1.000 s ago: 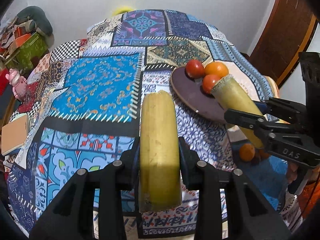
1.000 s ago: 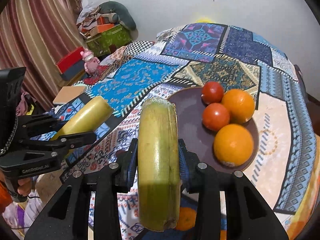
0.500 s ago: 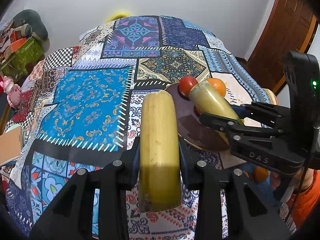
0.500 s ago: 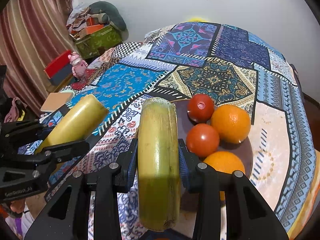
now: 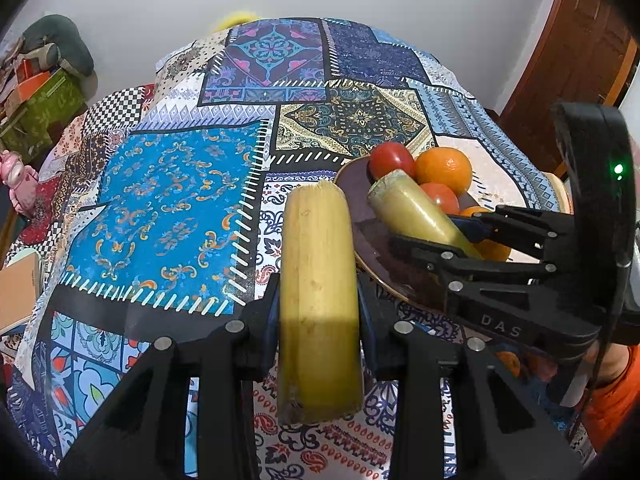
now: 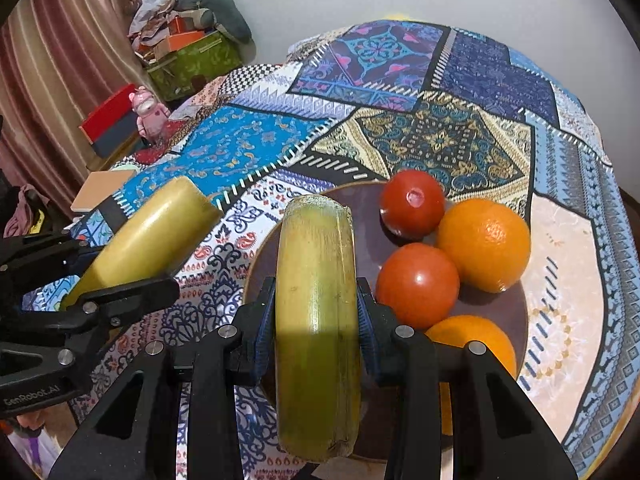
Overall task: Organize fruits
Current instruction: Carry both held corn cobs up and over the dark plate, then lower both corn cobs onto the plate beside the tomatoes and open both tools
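Bananas in both: left hand-held gripper [image 5: 318, 312] clamped on yellow banana piece [image 5: 318, 292], right hand-held gripper [image 6: 316, 320] clamped on greener banana piece [image 6: 316, 304], jaws narrow, pads tight on the peel. Brown plate [image 6: 360, 208] just ahead of right one; two tomatoes [image 6: 412, 204] and two oranges [image 6: 484, 244] on it, right of its banana. Patchwork bedspread [image 5: 172, 216] under everything.
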A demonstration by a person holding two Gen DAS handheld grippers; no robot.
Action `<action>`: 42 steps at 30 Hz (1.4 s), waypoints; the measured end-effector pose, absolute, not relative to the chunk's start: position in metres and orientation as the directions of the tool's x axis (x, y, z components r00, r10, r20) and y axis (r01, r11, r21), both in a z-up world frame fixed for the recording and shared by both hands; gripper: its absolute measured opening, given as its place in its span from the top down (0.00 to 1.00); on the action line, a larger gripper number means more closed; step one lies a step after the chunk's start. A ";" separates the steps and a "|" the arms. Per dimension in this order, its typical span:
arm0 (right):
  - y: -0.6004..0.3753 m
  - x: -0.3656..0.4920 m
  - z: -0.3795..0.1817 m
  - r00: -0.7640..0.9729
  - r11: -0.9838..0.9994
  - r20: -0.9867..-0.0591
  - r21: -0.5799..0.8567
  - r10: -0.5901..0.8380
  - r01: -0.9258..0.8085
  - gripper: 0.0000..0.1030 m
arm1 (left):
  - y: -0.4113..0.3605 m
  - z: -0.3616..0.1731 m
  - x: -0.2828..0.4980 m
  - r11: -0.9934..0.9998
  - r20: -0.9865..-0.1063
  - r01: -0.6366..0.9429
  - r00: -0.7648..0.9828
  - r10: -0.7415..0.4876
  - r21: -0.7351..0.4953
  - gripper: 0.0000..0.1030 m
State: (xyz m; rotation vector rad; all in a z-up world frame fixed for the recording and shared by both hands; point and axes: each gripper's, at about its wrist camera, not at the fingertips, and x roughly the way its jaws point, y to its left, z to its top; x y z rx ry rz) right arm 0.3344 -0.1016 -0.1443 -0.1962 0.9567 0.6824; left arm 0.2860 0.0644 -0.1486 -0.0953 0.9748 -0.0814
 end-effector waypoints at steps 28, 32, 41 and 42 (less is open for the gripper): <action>-0.141 0.324 -0.114 0.452 0.788 -0.767 0.113 0.456 -0.605 0.64 | 0.038 -0.155 0.320 0.987 -0.847 -0.023 0.517 -0.123 -0.157 0.67; -0.152 0.324 -0.112 0.461 0.793 -0.758 0.119 0.461 -0.597 0.64 | 0.038 -0.163 0.330 0.982 -0.864 -0.073 0.491 -0.115 -0.173 0.67; -0.170 0.325 -0.113 0.477 0.804 -0.749 0.122 0.460 -0.582 0.64 | 0.020 -0.159 0.336 0.981 -0.863 -0.070 0.489 -0.125 -0.182 0.67; -0.171 0.324 -0.113 0.477 0.804 -0.749 0.124 0.460 -0.581 0.64 | 0.018 -0.158 0.336 0.982 -0.863 -0.061 0.489 -0.129 -0.181 0.67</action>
